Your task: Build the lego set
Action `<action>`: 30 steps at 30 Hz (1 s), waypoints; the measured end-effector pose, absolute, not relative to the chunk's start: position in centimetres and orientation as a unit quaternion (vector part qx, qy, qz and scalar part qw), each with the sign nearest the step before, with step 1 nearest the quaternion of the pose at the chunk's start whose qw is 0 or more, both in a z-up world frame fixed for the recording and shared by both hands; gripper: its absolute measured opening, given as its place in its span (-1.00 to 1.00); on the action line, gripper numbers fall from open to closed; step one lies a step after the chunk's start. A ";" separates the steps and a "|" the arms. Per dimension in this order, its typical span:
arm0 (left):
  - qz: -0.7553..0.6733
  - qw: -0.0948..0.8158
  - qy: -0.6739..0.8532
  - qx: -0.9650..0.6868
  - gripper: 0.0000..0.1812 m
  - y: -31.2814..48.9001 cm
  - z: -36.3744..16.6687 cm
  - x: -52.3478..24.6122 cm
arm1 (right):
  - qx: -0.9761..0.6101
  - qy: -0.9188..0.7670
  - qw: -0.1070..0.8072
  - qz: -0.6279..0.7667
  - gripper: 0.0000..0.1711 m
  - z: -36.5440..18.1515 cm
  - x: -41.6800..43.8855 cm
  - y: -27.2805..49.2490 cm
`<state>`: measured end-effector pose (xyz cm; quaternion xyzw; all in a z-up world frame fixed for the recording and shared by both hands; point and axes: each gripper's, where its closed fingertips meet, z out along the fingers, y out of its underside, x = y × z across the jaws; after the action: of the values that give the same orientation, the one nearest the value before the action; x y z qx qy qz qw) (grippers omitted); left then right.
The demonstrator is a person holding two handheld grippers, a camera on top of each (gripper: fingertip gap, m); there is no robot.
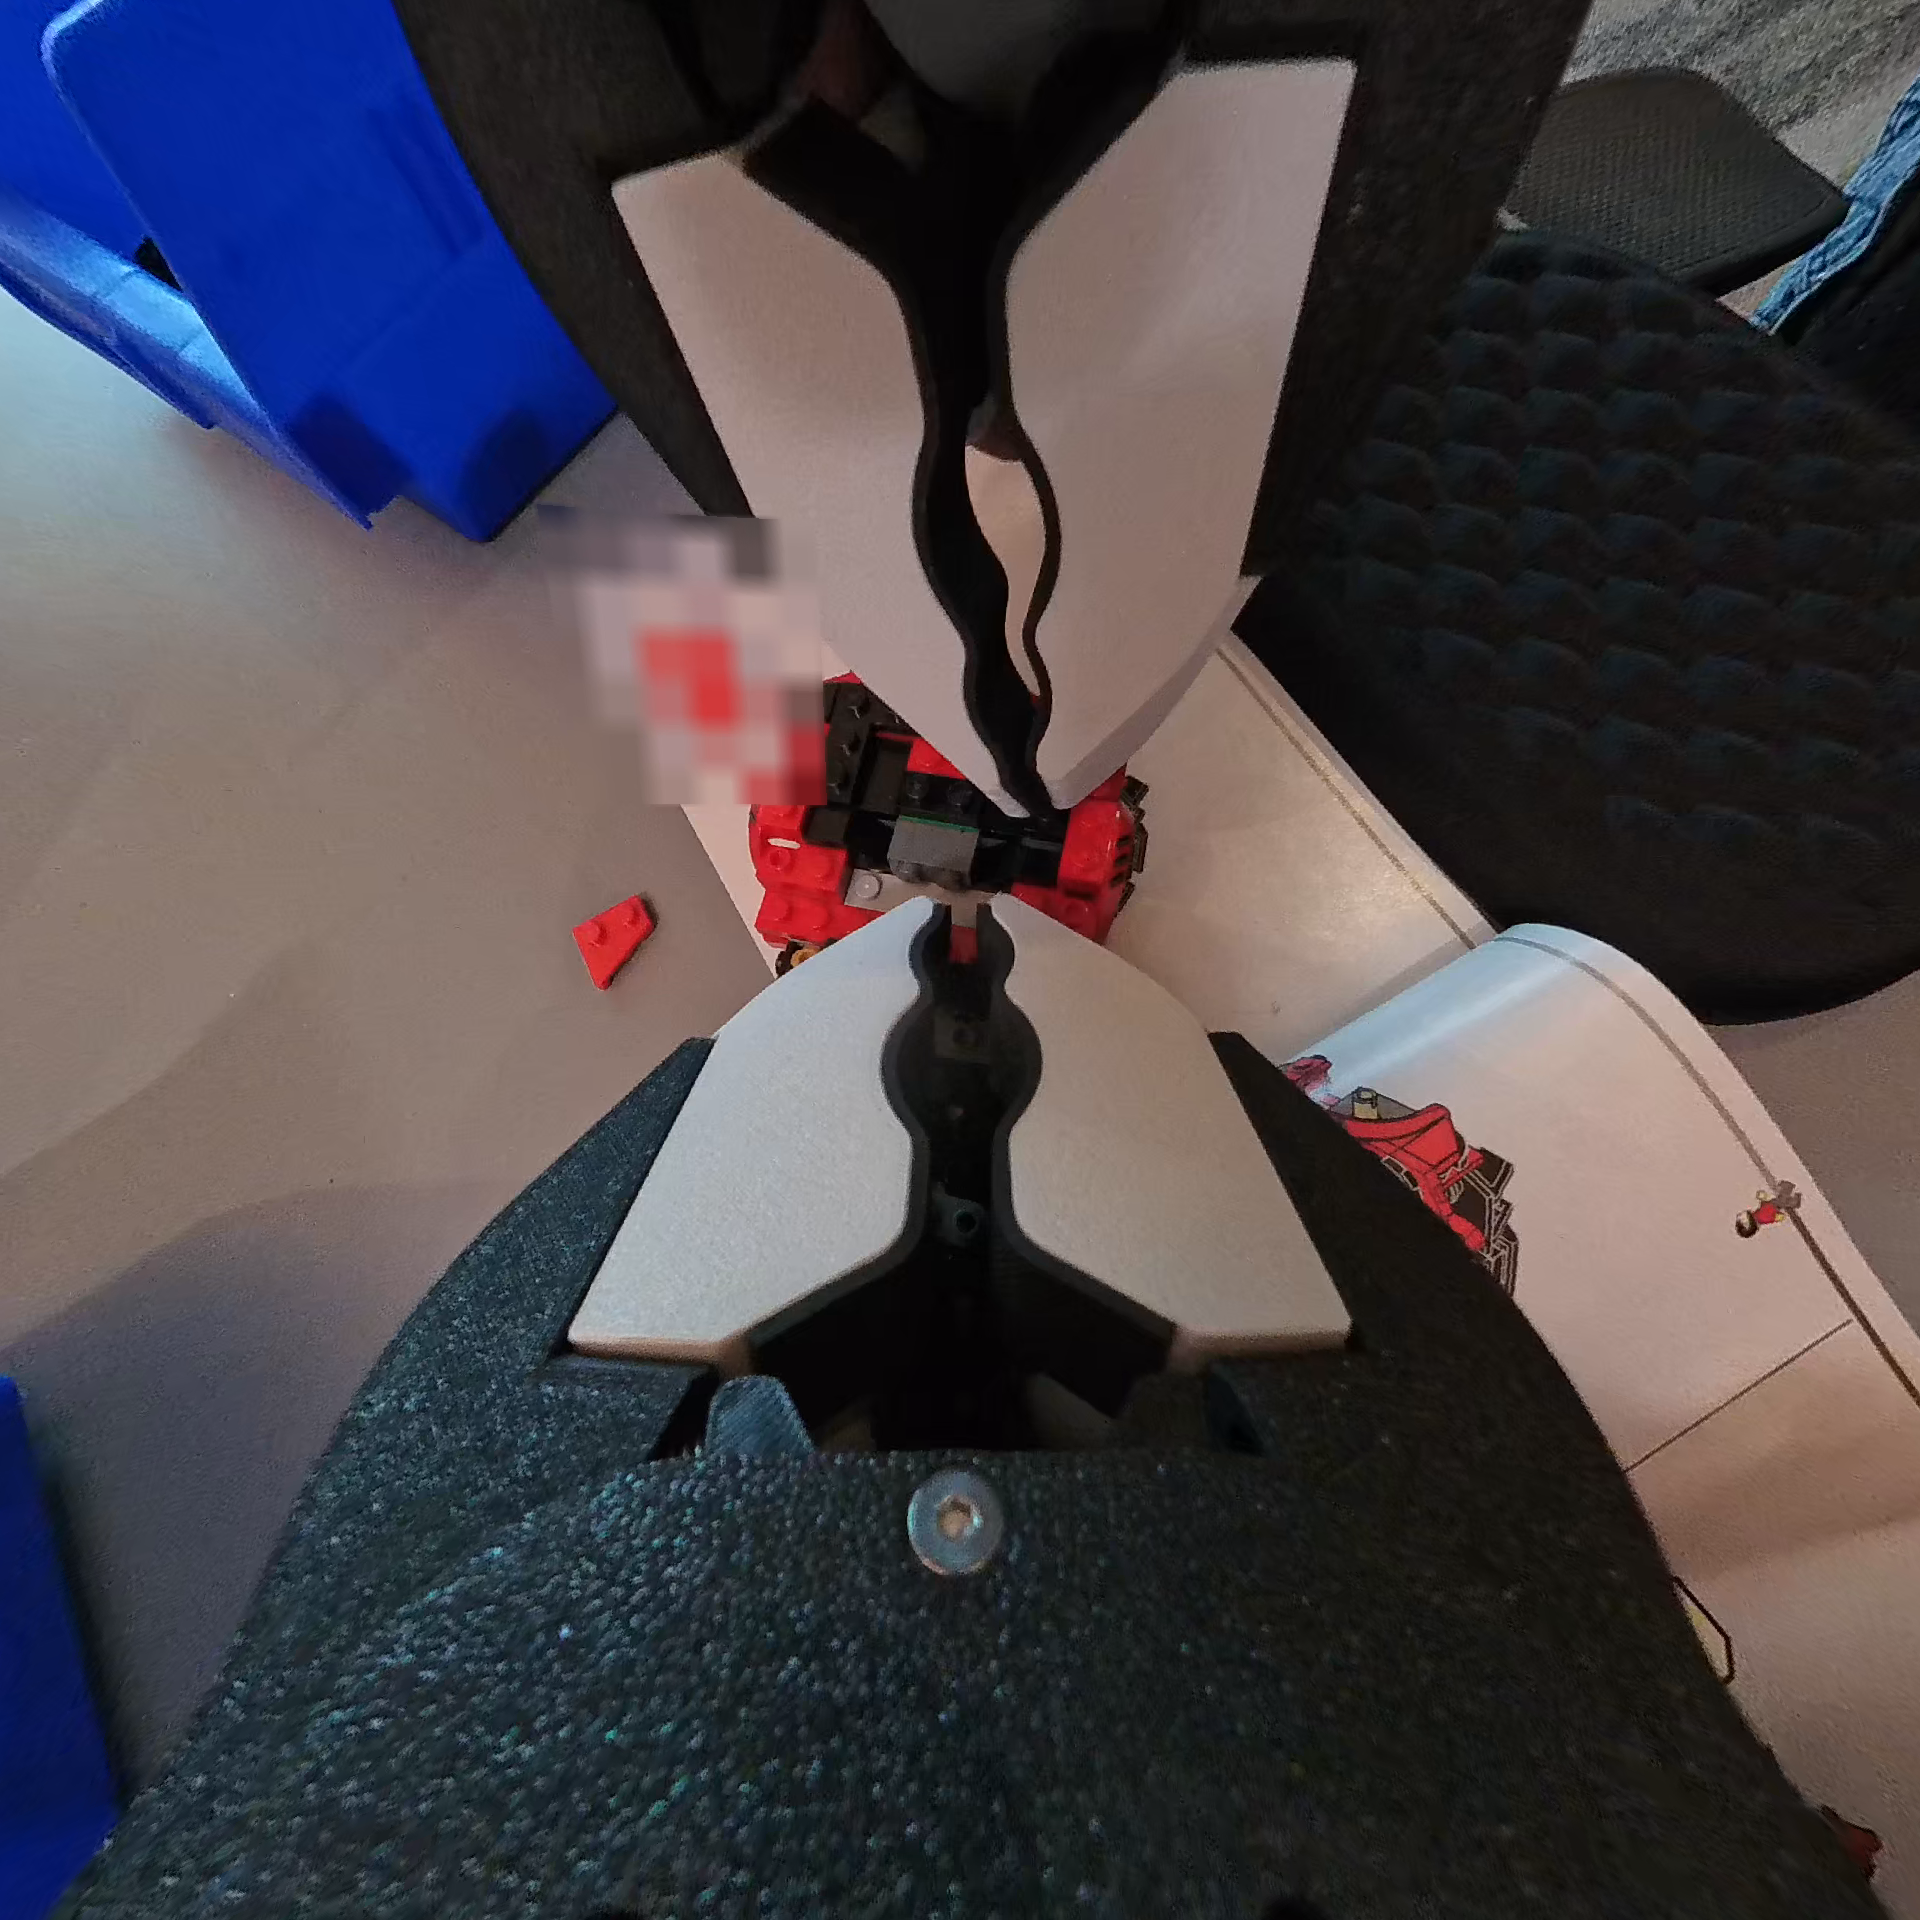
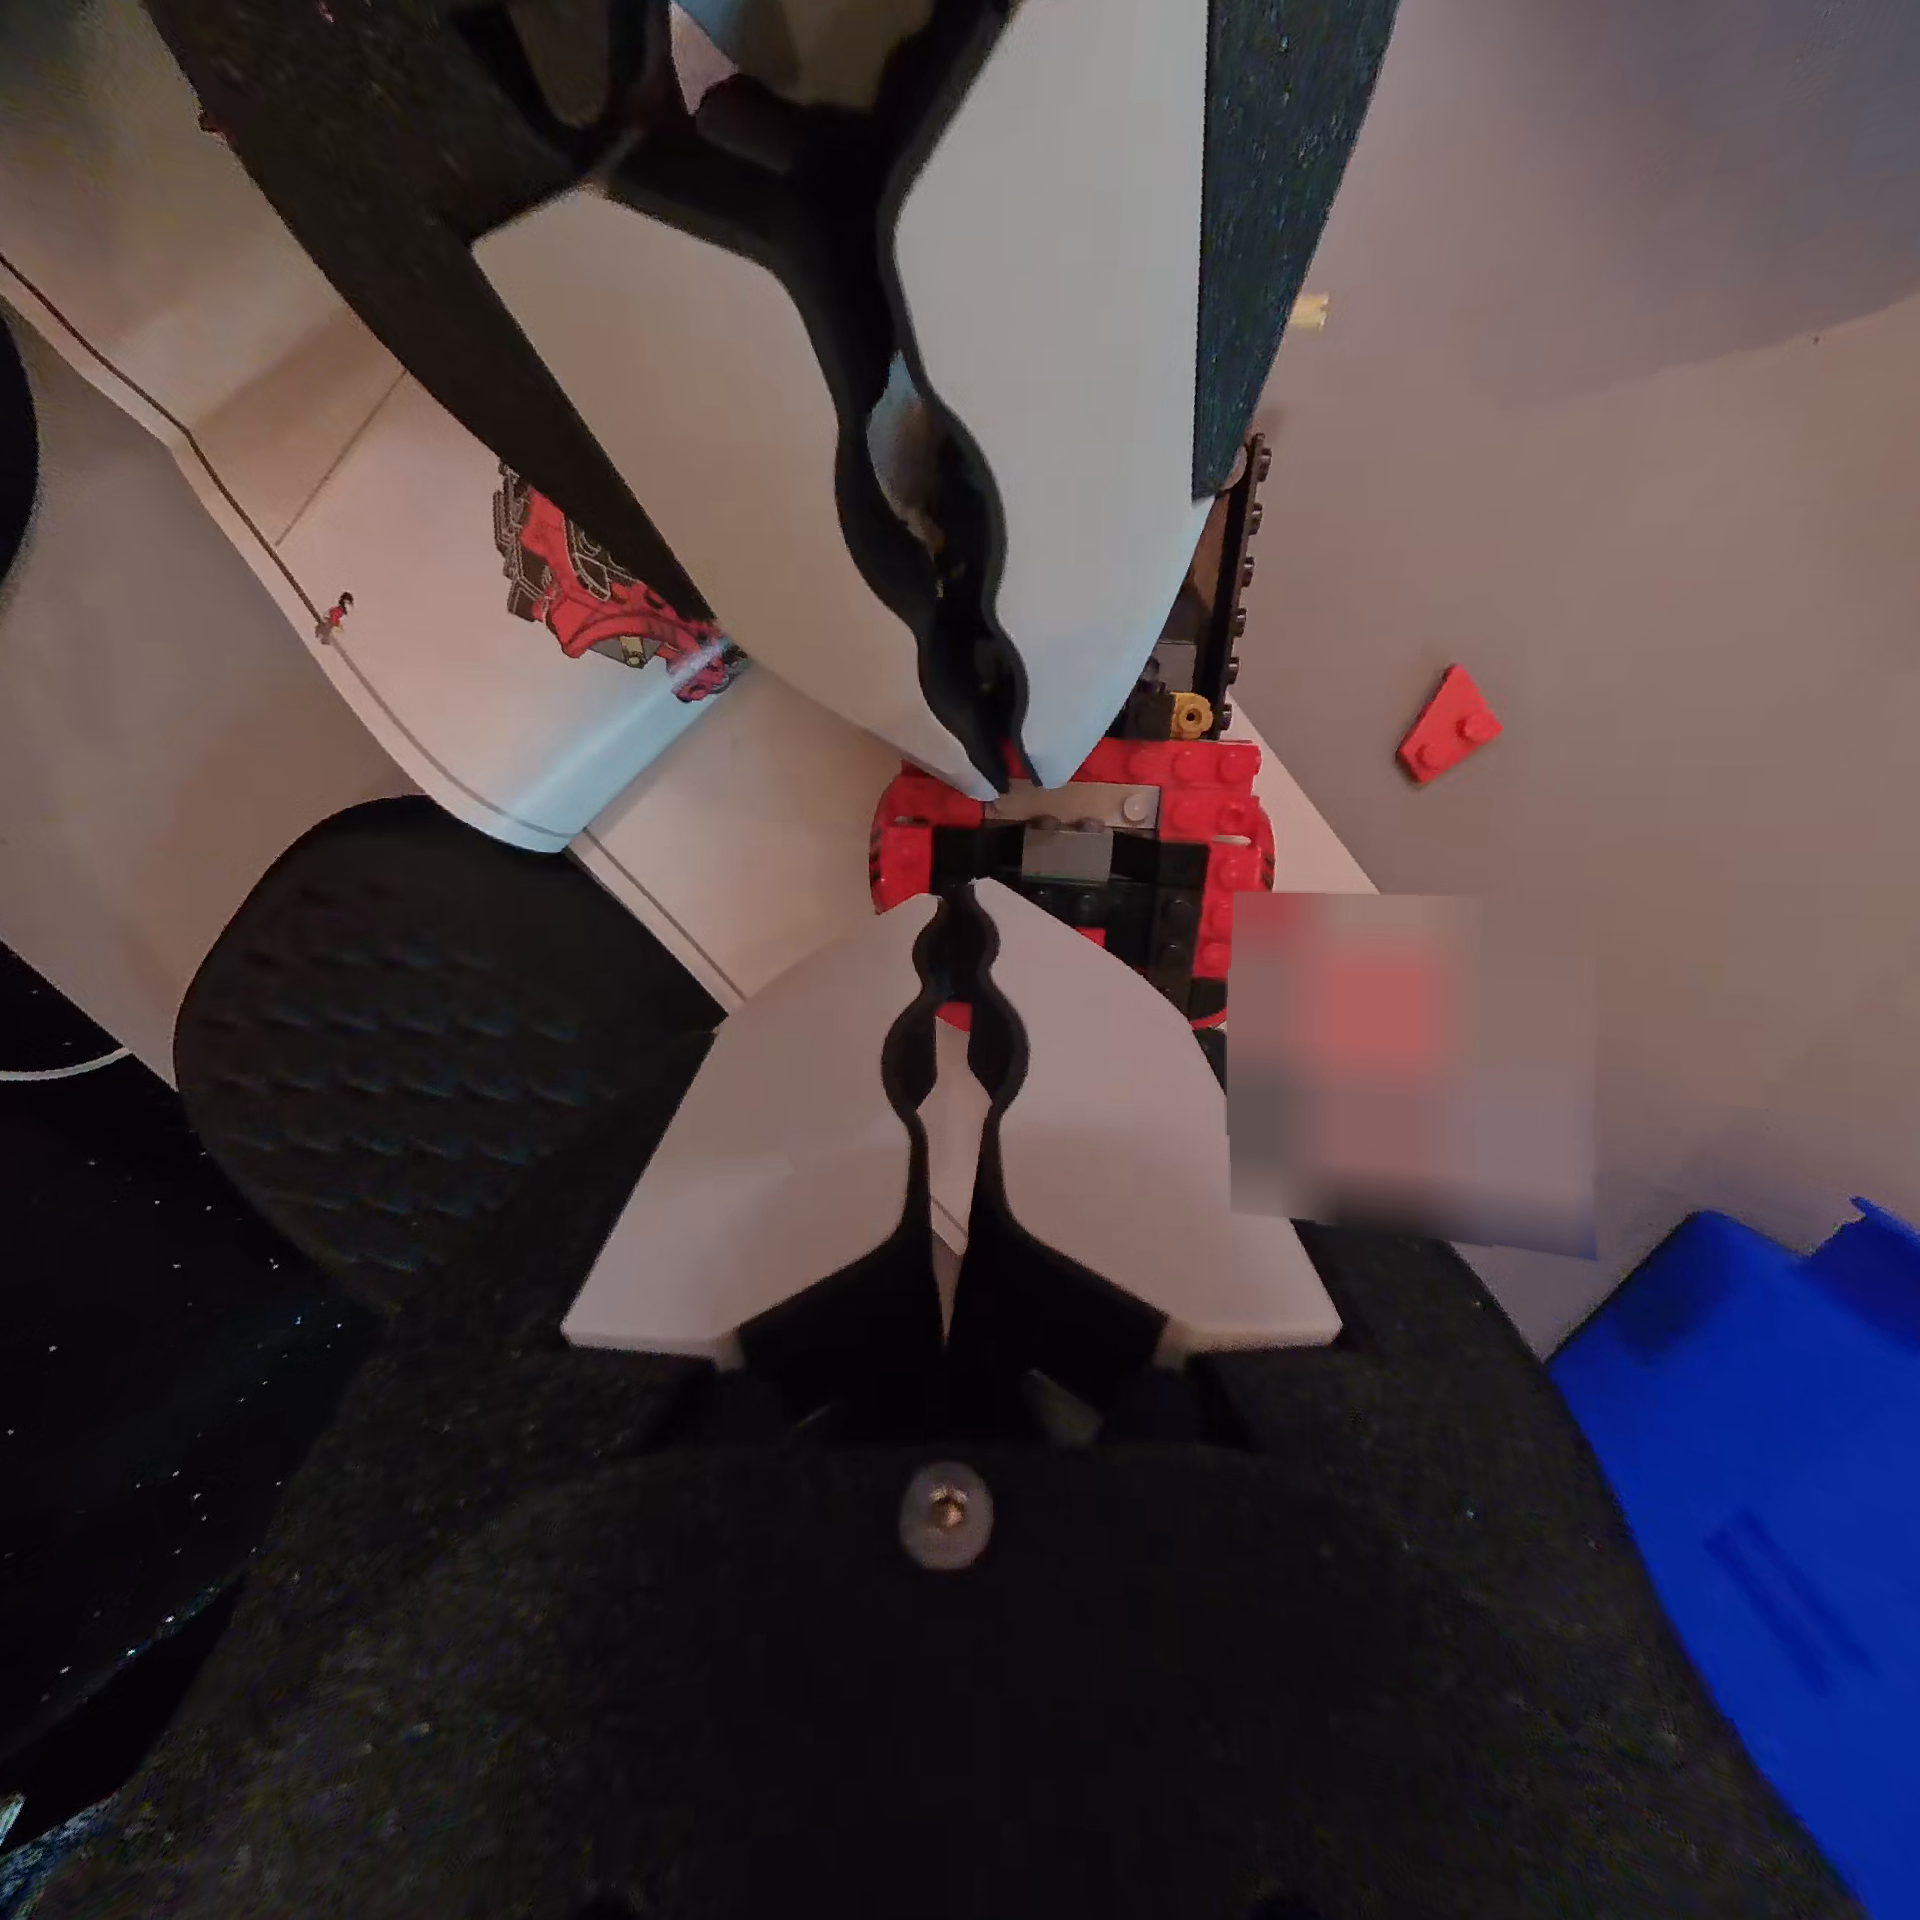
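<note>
Black textured gripper body fills the bottom of both wrist views, a silver screw (image 1: pixel 954 1523) at its centre. Left gripper (image 1: pixel 966 912): its 2 white fingers (image 1: pixel 831 1122) are together at the tips, pinched on a thin red piece that pokes out between them, right at the near edge of the lego model (image 1: pixel 940 831). Right gripper (image 2: pixel 964 896): fingers closed tip to tip, touching the black middle of the model; whether anything is clamped there, cannot tell.

The 2 grippers face each other across the model (each shows as the upper, inverted pair in the other's view), tips almost meeting over it. The model is red with a black core and a small grey brick on top, sitting just past both fingertips. In the right wrist view a black studded strip (image 2: pixel 1242 582) stands up from its far side beside a small yellow stud.

Loose red wedge plate (image 1: pixel 613 937) lies on the grey table (image 1: pixel 260 831), left of the left gripper and apart from the model. Open instruction booklet (image 1: pixel 1621 1195) lies right of the left gripper, partly under the model. Blue bin (image 1: pixel 312 260) far left. Black quilted cushion (image 1: pixel 1621 582) far right, off the table edge.
</note>
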<state>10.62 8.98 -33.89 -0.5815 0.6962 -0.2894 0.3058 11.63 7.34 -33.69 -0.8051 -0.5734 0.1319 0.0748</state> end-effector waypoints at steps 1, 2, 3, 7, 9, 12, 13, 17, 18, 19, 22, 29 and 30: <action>-0.291 0.306 0.696 -0.581 -0.96 8.9 -33.9 10.6 | -0.807 -0.572 0.074 0.130 -1.00 -33.7 11.6 7.3; -0.293 0.306 0.696 -0.580 -0.97 8.9 -33.9 10.6 | -0.808 -0.571 0.074 0.127 -1.00 -33.7 11.6 7.3; -0.295 0.306 0.696 -0.579 -0.97 8.9 -34.0 10.6 | -0.809 -0.570 0.073 0.125 -1.00 -33.7 11.6 7.3; -0.304 0.303 0.693 -0.579 -0.97 8.7 -33.9 10.3 | -0.813 -0.567 0.071 0.111 -1.00 -33.7 11.7 7.3; -0.309 0.302 0.691 -0.579 -0.98 8.7 -33.7 10.1 | -0.814 -0.567 0.067 0.106 -0.99 -33.8 11.7 7.2; -0.314 0.306 0.689 -0.577 -0.98 8.6 -33.0 10.1 | -0.817 -0.563 0.052 0.113 -0.99 -33.8 11.7 7.2; -0.314 0.306 0.691 -0.575 -0.98 8.6 -32.9 10.1 | -0.818 -0.562 0.049 0.114 -0.99 -33.8 11.7 7.2; -0.317 0.314 0.689 -0.571 -0.98 8.6 -32.5 10.2 | -0.818 -0.564 0.048 0.102 -0.99 -33.8 11.7 7.2; -0.318 0.318 0.688 -0.570 -0.98 8.7 -32.3 10.2 | -0.818 -0.565 0.050 0.097 -0.99 -33.8 11.7 7.2; -0.318 0.320 0.686 -0.571 -0.98 8.8 -32.2 10.2 | -0.815 -0.569 0.054 0.089 -0.99 -33.8 11.7 7.2; -0.306 0.329 0.685 -0.573 -0.98 9.1 -31.9 10.0 | -0.809 -0.578 0.064 0.086 -1.00 -33.8 11.6 7.2; -0.294 0.348 0.679 -0.575 -0.97 9.4 -31.9 10.2 | -0.806 -0.570 0.089 0.132 -0.95 -32.0 12.5 7.6; -0.293 0.344 0.681 -0.576 -0.97 9.4 -32.2 10.2 | -0.803 -0.573 0.093 0.135 -0.98 -31.9 12.6 7.4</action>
<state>10.23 9.37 -32.18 -0.5757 0.6813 -0.2931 0.3441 12.63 7.41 -31.88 -0.8033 -0.5726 0.1347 0.0933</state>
